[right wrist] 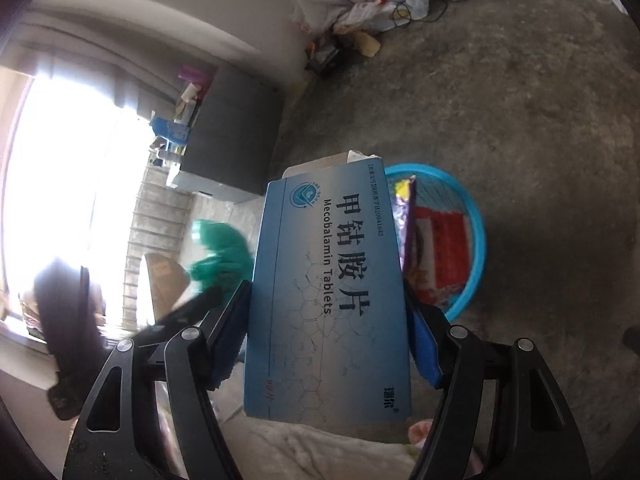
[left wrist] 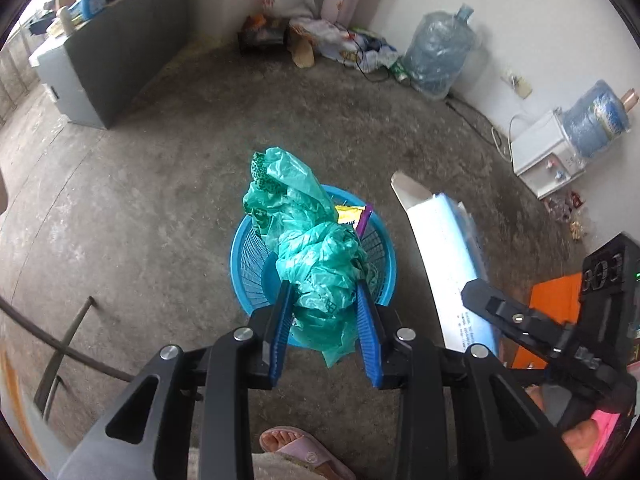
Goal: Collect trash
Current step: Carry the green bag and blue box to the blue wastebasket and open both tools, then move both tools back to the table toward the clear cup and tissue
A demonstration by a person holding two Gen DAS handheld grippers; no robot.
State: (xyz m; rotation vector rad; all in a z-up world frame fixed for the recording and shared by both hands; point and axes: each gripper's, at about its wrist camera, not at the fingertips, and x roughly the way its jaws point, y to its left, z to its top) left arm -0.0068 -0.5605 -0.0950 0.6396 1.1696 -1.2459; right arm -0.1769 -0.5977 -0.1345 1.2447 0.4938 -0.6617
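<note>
My left gripper [left wrist: 326, 292] is shut on a crumpled green plastic bag [left wrist: 316, 248] and holds it above a round blue basket [left wrist: 248, 252] that stands on the concrete floor. The basket holds a yellow and purple wrapper [left wrist: 354, 216]. My right gripper [right wrist: 326, 300] is shut on a blue Mecobalamin tablet box [right wrist: 328, 292], held beside the basket [right wrist: 476, 240], which also holds a red packet [right wrist: 440, 252]. The box [left wrist: 452, 256] and the right gripper's body show at the right of the left wrist view. The green bag [right wrist: 220, 256] shows blurred in the right wrist view.
A grey cabinet [left wrist: 116, 60] stands at the left wall. Bags and clutter [left wrist: 320, 36] lie in the far corner. A large water bottle [left wrist: 440, 52] and a white dispenser [left wrist: 548, 156] stand along the right wall. A foot in a pink sandal [left wrist: 296, 452] is below the left gripper.
</note>
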